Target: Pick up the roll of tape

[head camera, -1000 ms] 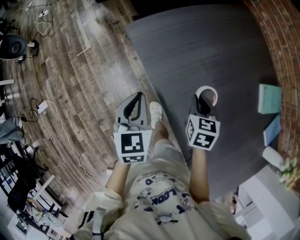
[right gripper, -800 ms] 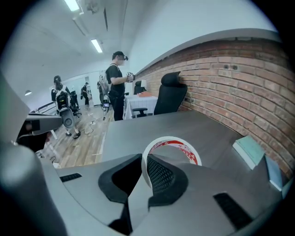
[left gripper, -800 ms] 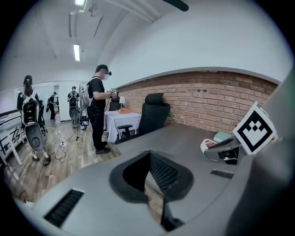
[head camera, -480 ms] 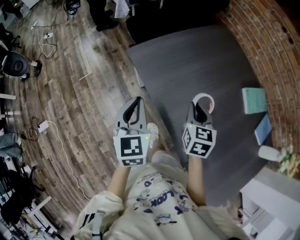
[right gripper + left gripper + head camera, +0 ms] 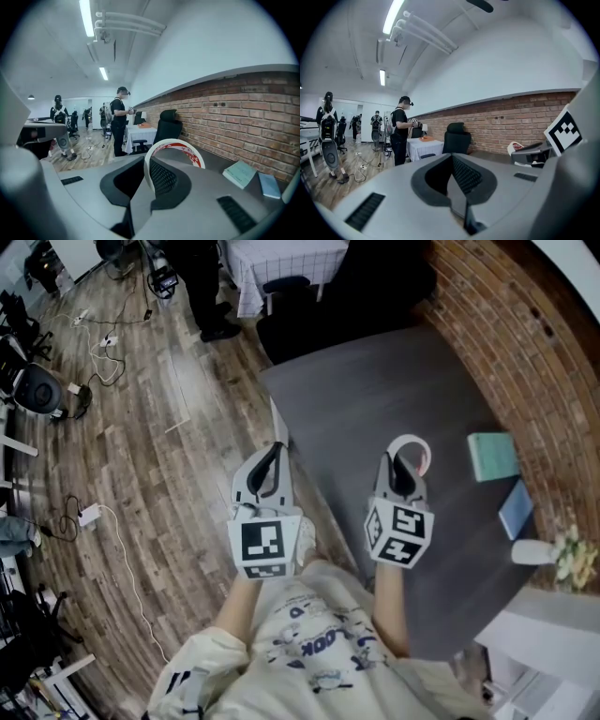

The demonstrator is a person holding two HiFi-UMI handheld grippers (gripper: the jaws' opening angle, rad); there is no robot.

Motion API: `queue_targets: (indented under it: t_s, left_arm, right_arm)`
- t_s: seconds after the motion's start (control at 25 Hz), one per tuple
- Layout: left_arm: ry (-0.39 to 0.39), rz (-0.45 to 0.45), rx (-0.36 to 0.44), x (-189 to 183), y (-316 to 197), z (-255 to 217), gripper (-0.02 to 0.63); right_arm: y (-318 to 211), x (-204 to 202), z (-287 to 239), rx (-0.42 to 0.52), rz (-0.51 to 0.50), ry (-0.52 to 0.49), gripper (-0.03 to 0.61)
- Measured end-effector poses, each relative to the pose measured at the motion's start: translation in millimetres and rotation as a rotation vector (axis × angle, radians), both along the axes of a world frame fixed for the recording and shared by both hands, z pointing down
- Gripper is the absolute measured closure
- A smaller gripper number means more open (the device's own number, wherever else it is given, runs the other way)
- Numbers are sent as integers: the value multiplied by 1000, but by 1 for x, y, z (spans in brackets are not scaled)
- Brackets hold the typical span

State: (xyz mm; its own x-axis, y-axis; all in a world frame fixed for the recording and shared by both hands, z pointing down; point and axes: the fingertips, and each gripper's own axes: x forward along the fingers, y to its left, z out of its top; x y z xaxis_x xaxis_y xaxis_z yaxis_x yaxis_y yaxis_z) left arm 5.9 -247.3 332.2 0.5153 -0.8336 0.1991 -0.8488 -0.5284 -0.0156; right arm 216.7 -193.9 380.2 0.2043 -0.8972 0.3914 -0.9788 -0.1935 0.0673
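**Roll of tape clamped in the right gripper over a dark table**

A dark grey table [image 5: 375,381] stands against a brick wall [image 5: 511,352]. A wood-plank floor [image 5: 141,484] strewn with cables lies to its left. A teal book [image 5: 492,456] and a blue book [image 5: 517,509] lie on the table near the wall. Past the table's far end are an office chair [image 5: 169,124] and a standing person [image 5: 119,126]. Both forearms reach forward side by side. The right gripper [image 5: 398,470], over the table, has its jaws closed on the rim of the roll of tape [image 5: 176,149], which is held as an upright ring. The left gripper [image 5: 267,465], over the floor just beside the table's edge, has its jaws pressed together with nothing between them.
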Motion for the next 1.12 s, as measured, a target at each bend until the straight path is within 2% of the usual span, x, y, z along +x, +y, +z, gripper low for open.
queue_targets:
  t_s: [0.52,1.12]
  left_arm:
    - [15,-15,57,-16,14,-29,612]
    - [23,-23,60,-25,20,-33,612]
  right_arm:
    - [20,-12,-35,87,-5,7,541]
    - [28,-22,-39,91,-17,16,541]
